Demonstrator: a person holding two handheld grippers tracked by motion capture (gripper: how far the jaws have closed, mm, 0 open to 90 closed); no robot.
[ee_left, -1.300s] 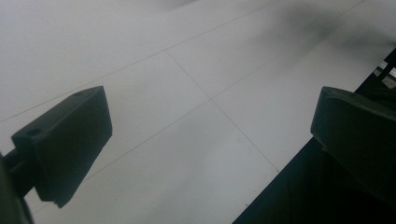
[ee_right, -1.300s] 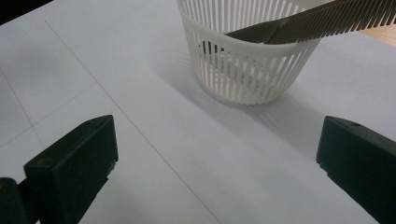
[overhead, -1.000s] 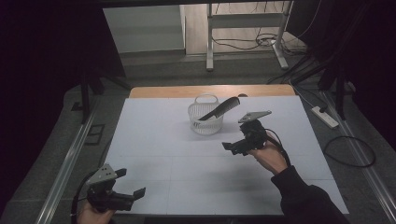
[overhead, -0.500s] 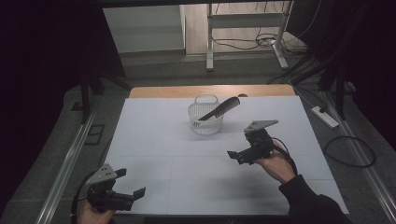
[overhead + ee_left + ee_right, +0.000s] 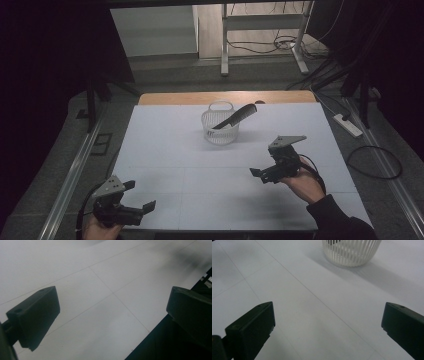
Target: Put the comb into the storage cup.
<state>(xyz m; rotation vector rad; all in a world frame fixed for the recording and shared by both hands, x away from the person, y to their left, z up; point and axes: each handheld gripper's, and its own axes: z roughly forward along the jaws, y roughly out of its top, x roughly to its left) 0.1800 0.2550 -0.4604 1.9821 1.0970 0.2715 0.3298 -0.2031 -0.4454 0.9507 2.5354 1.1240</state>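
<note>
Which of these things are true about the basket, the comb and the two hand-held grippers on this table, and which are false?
1. The black comb lies flat on the table beside the basket. False: it stands slanted in the white basket, one end sticking out over the rim.
2. The right gripper has its jaws open with nothing between them. True.
3. The left gripper holds the basket. False: it is at the near edge of the white table, far from the basket, jaws open and empty.
4. The basket has slatted sides. True, as the right gripper view shows.
</note>
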